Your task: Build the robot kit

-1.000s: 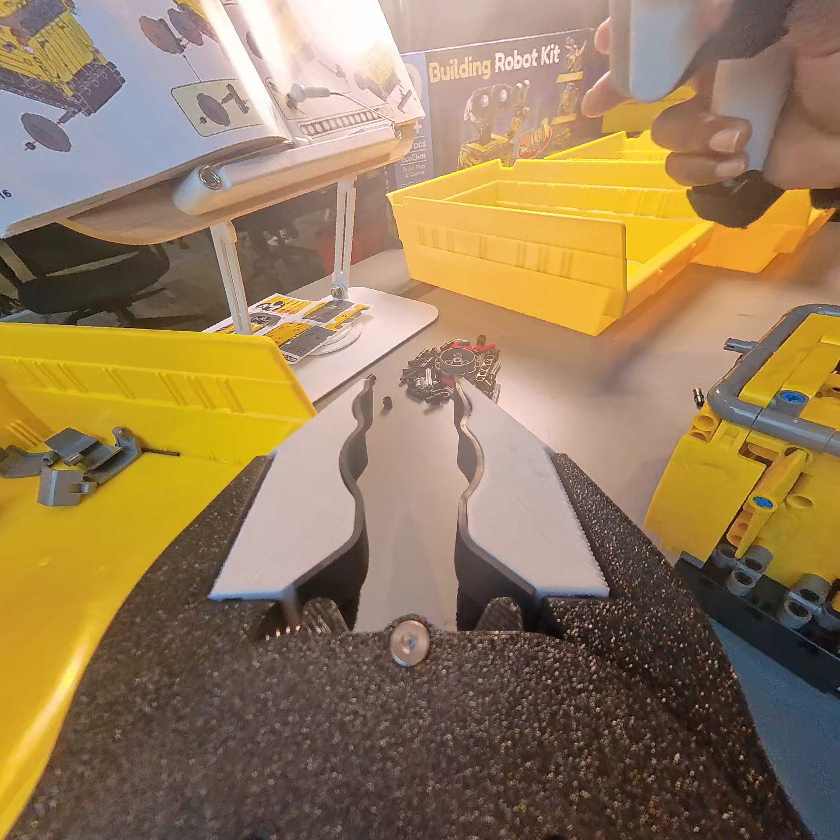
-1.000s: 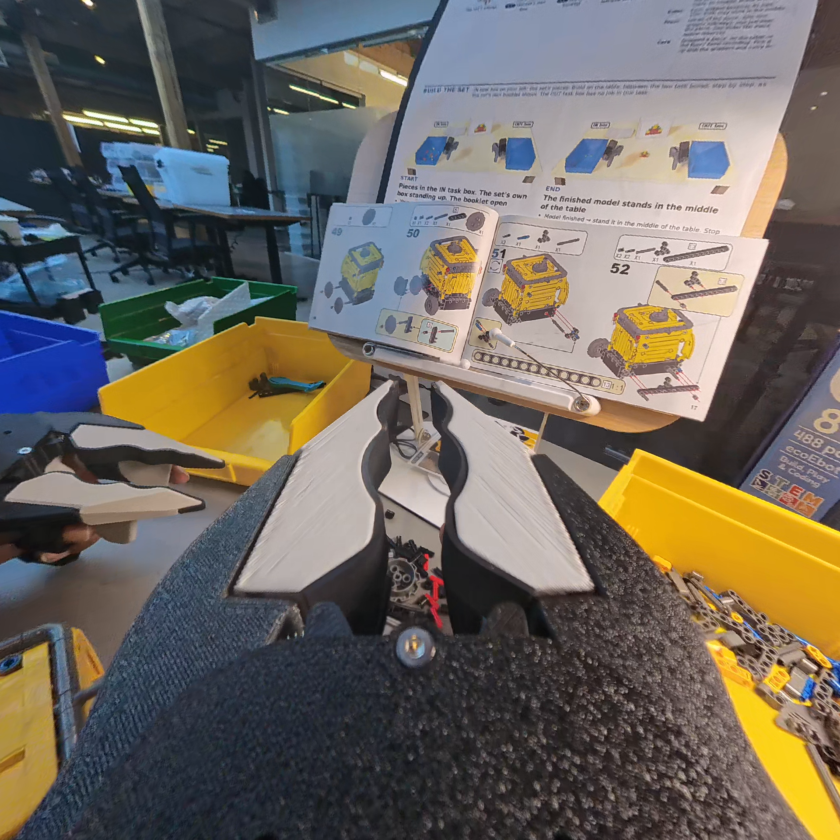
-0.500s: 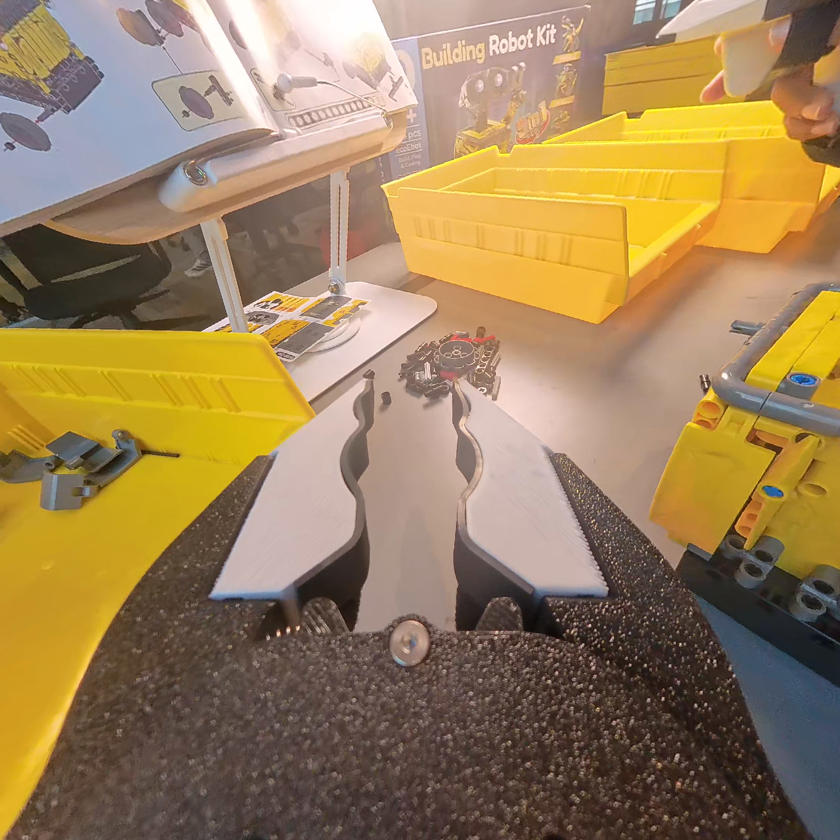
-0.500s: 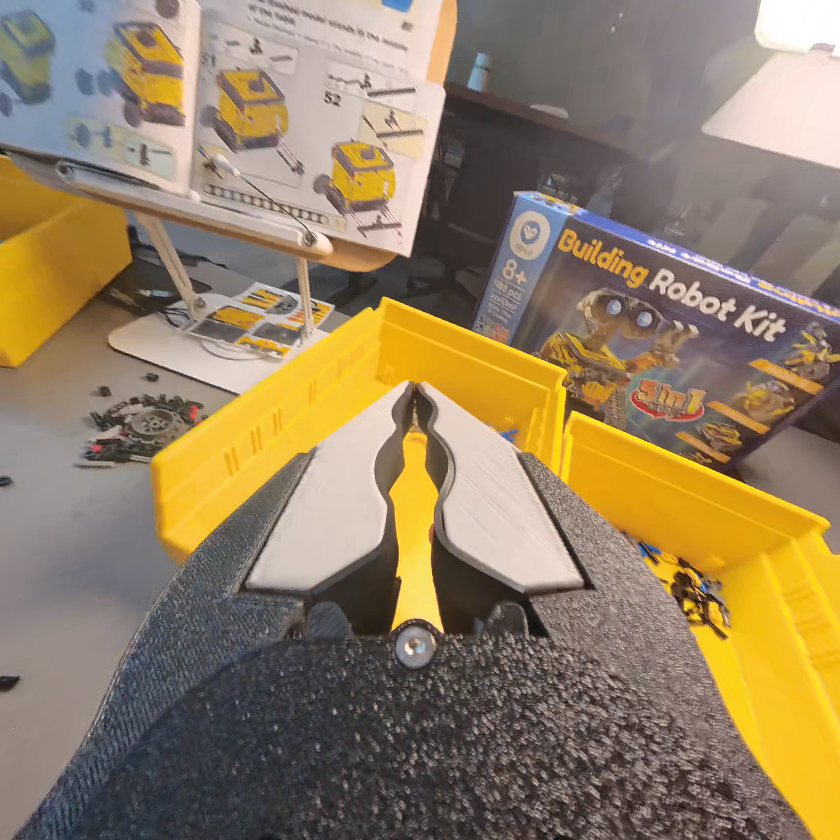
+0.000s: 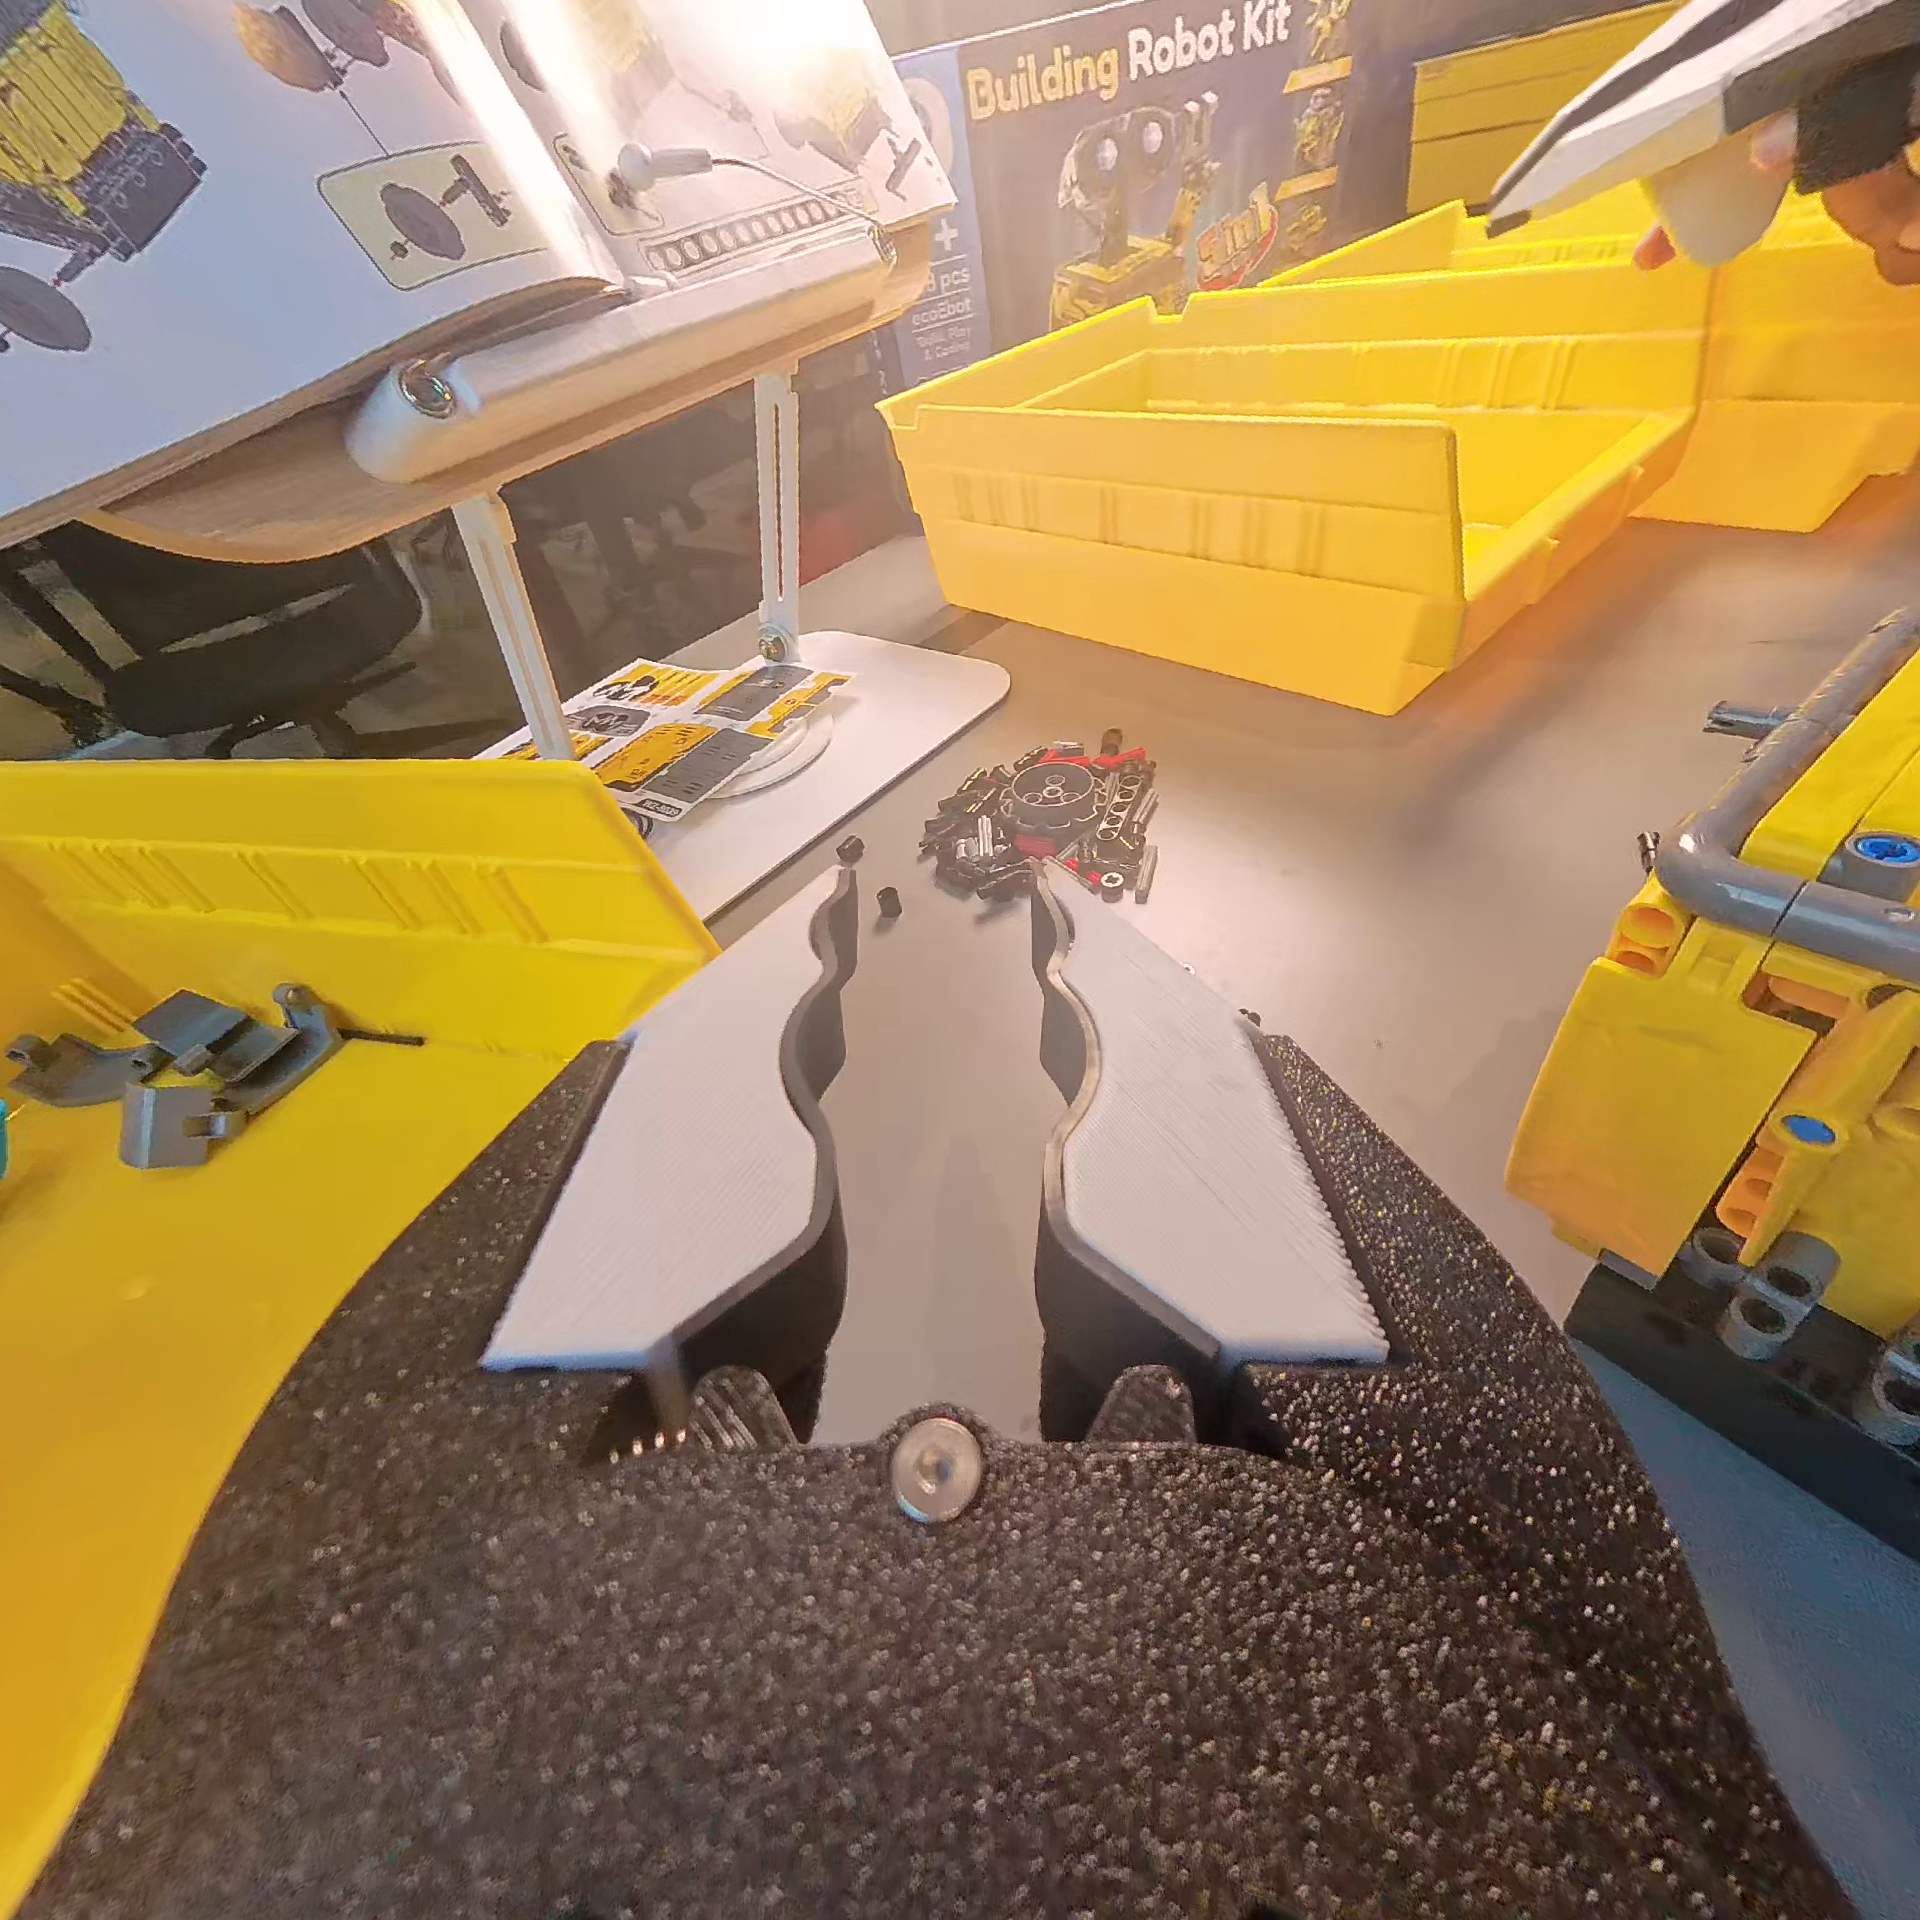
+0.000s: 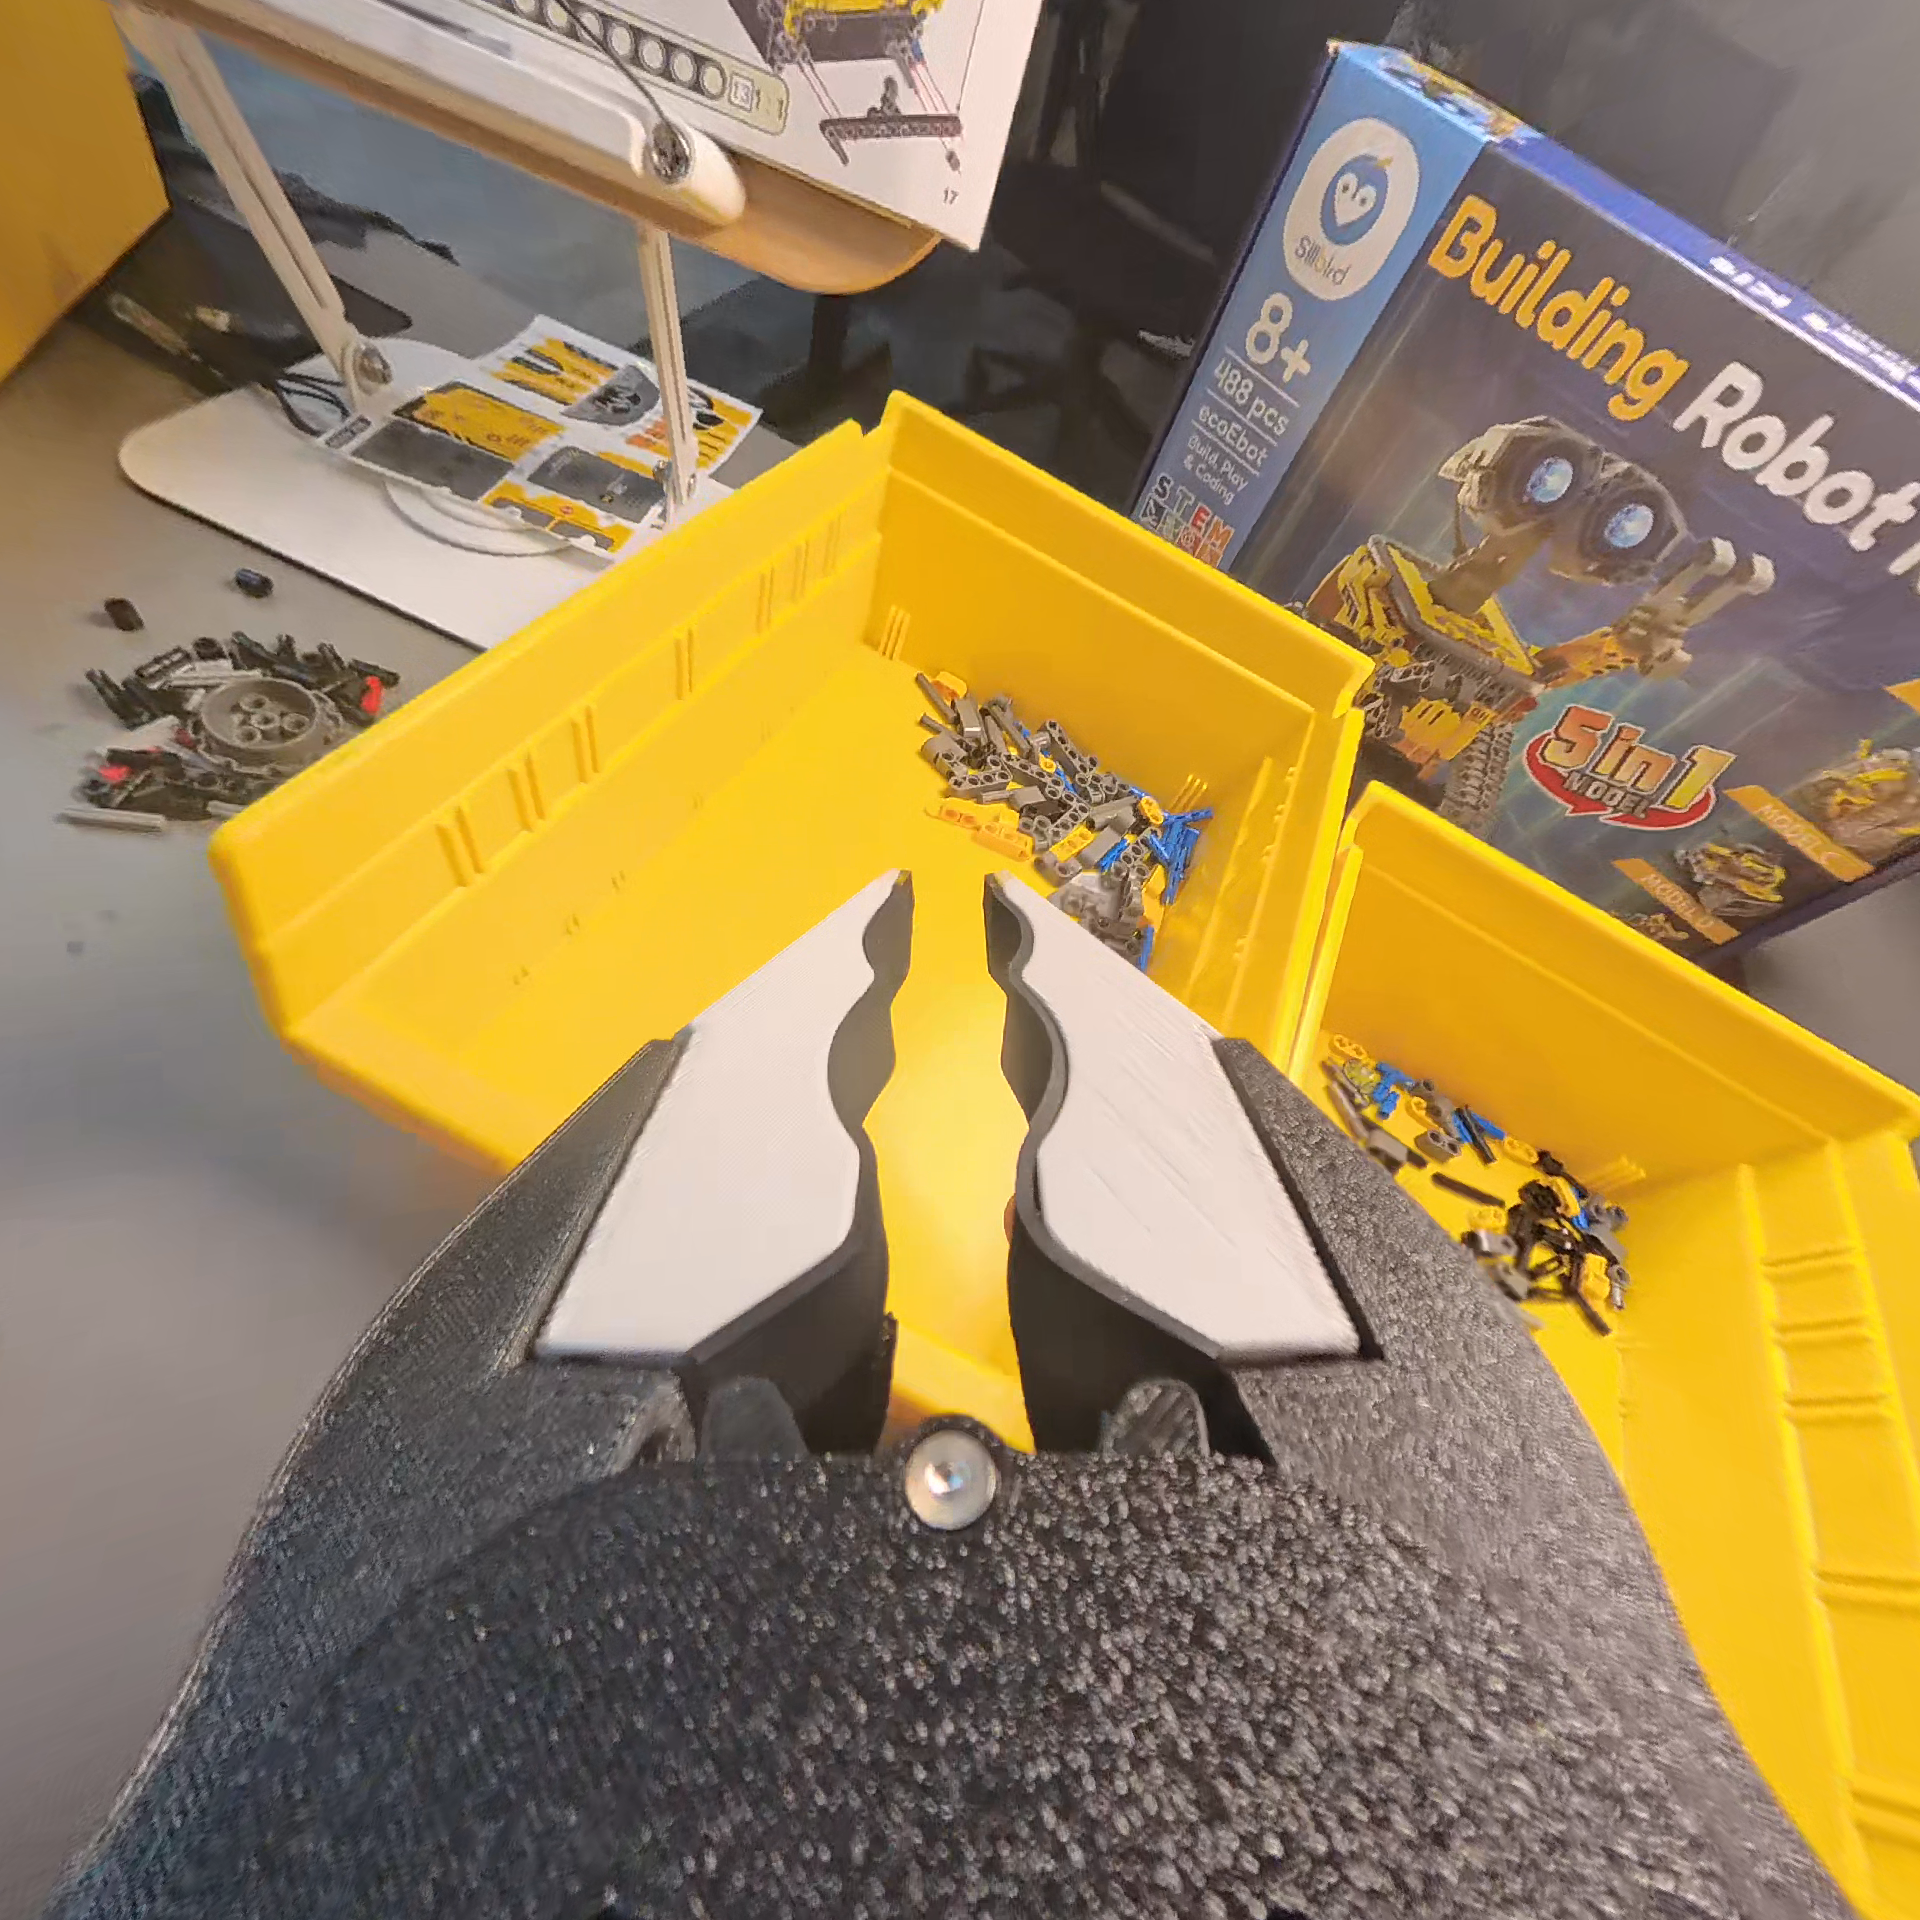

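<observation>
While left gripper [image 5: 943,891], fingers apart, empty, faces the desk's black parts pile [image 5: 1044,823], we see right gripper [image 6: 948,881], parted, empty, over yellow plastic bin [image 6: 644,748] holding grey-blue pieces [image 6: 1070,795].

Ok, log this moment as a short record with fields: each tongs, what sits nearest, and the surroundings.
left tongs: open, empty, above the grey table
nearest to left: pile of small black parts
right tongs: open, empty, over a yellow bin
in that bin: grey and blue pieces
beside left: yellow brick model
behind: kit box, booklet stand
</observation>
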